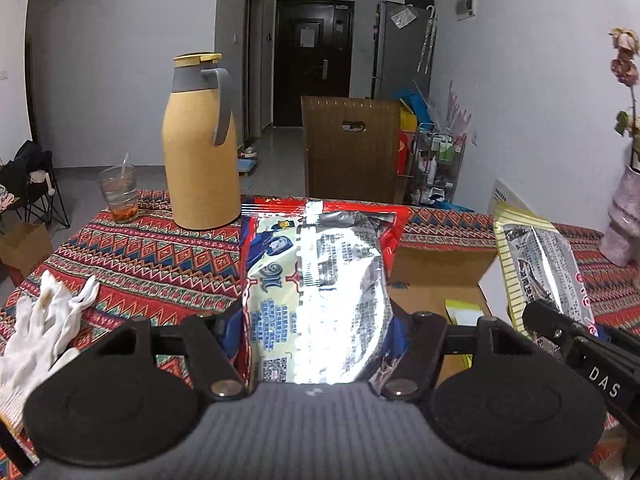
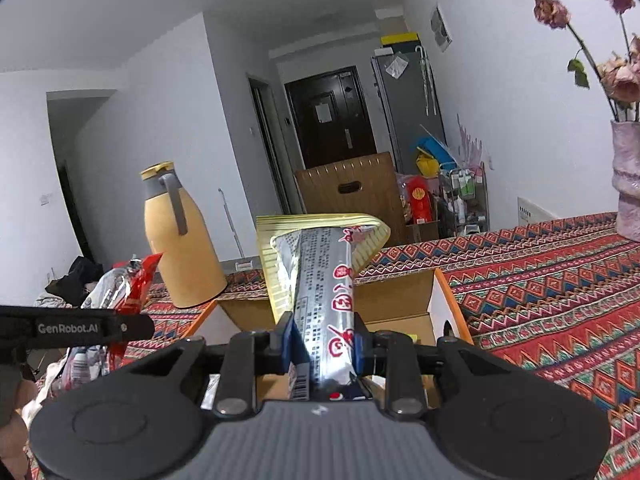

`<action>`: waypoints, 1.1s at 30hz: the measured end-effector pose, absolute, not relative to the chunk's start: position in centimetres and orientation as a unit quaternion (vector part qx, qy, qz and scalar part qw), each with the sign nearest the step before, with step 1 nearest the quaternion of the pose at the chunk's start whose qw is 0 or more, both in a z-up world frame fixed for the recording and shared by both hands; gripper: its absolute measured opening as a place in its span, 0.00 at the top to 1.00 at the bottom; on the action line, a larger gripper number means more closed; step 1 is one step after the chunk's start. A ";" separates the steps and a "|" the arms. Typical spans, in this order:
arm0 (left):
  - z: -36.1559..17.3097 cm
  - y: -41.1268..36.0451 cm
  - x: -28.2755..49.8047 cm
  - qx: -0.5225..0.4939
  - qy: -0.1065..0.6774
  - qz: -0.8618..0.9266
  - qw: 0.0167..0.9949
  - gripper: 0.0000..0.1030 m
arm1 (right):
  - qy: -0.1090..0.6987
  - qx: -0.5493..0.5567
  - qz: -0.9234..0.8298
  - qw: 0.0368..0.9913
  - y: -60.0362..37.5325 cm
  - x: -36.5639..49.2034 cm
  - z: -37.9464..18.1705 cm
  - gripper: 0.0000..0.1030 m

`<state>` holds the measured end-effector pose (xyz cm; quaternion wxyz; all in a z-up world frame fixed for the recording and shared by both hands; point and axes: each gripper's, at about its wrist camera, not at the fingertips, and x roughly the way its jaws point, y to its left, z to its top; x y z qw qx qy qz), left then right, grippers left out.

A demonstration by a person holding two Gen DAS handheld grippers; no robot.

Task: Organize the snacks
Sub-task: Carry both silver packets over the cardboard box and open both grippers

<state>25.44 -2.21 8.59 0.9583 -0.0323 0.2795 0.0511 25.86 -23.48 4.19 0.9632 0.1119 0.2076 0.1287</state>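
Two fisheye views, each from a camera mounted on a hand-held gripper, looking forward along its fingers and slightly down across a patterned tablecloth [image 1: 152,240]. The left view sits close over the table; the right view tilts a little. Both share the yellow thermos [image 1: 198,152], the cardboard box [image 2: 400,292], the dark door [image 2: 332,108] and the vase [image 2: 628,176].

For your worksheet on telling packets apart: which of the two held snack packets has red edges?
The packet in the left tongs: red-edged, blue print. The right tongs' packet has yellow striped edges.
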 end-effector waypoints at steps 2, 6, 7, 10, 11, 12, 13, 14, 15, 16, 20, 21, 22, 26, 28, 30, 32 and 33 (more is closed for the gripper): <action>8.3 -2.1 26.8 -0.037 0.281 0.055 0.957 0.35 | 0.215 0.115 0.128 0.961 -23.4 27.3 3.8 0.74; 7.3 -1.8 29.2 -0.045 0.285 0.064 0.955 0.35 | 0.226 0.121 0.122 0.959 -23.3 29.8 2.7 0.74; 6.9 -1.7 29.7 -0.047 0.287 0.066 0.954 0.35 | 0.228 0.124 0.121 0.958 -23.2 30.3 2.4 0.74; 5.8 -1.5 30.9 -0.050 0.295 0.068 0.952 0.35 | 0.230 0.127 0.116 0.958 -23.0 31.3 1.5 0.74; 5.4 -1.5 31.2 -0.049 0.296 0.069 0.951 0.35 | 0.232 0.127 0.115 0.958 -22.9 31.5 1.2 0.74; 5.0 -1.6 31.2 -0.046 0.297 0.071 0.951 0.35 | 0.234 0.125 0.115 0.957 -22.9 31.7 0.9 0.74; 4.7 -1.6 31.4 -0.045 0.297 0.072 0.951 0.35 | 0.238 0.125 0.116 0.956 -22.9 31.9 0.6 0.74; 4.4 -1.5 31.5 -0.047 0.297 0.071 0.951 0.35 | 0.241 0.126 0.116 0.955 -22.8 32.1 0.4 0.74; 4.0 -1.4 31.6 -0.050 0.297 0.071 0.951 0.35 | 0.243 0.125 0.117 0.955 -22.7 32.1 0.2 0.74; 3.8 -1.3 31.6 -0.052 0.299 0.071 0.950 0.35 | 0.246 0.123 0.117 0.954 -22.6 32.2 -0.1 0.74; 2.9 -1.1 32.0 -0.053 0.306 0.071 0.948 0.35 | 0.254 0.114 0.118 0.953 -22.1 32.2 -0.6 0.74; 2.7 -1.0 32.0 -0.053 0.307 0.069 0.948 0.35 | 0.257 0.112 0.117 0.953 -22.0 32.2 -0.8 0.74; 2.6 -1.0 32.0 -0.054 0.308 0.069 0.947 0.35 | 0.259 0.111 0.117 0.952 -22.0 32.2 -0.9 0.73; 2.5 -0.8 31.8 -0.058 0.307 0.069 0.947 0.29 | 0.261 0.106 0.108 0.953 -21.8 32.2 -1.0 0.61; 2.6 -0.5 31.6 -0.063 0.301 0.070 0.949 0.21 | 0.260 0.107 0.108 0.954 -21.9 32.1 -0.9 0.53; 2.8 -0.3 31.3 -0.067 0.292 0.077 0.951 0.11 | 0.255 0.107 0.104 0.955 -22.1 31.8 -0.9 0.22; 3.0 -0.1 31.0 -0.071 0.281 0.081 0.954 0.02 | 0.247 0.104 0.097 0.959 -22.2 31.3 -0.7 0.08; 3.2 -0.1 30.9 -0.071 0.278 0.084 0.954 0.01 | 0.245 0.103 0.096 0.959 -22.3 31.1 -0.6 0.05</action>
